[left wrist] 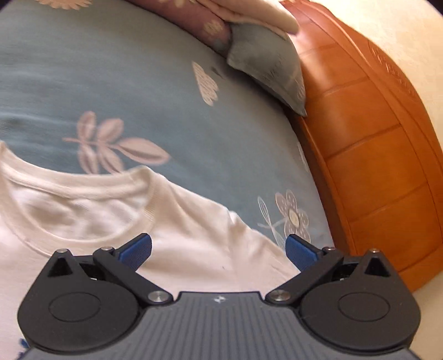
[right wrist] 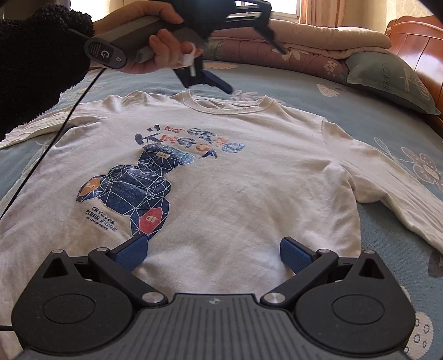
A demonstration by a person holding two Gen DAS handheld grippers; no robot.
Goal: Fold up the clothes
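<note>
Lying flat and face up on the blue flowered bedsheet, the white long-sleeved shirt spreads ahead of both tools. The right gripper, jaws wide apart and empty, hangs over its lower body, the bear print just beyond its left pad. The left gripper, jaws likewise apart, hovers by the collar, held by a hand. Beyond lie a pillow and wooden headboard.

Soft daylight from window; motion blur; fisheye-warped edges.
</note>
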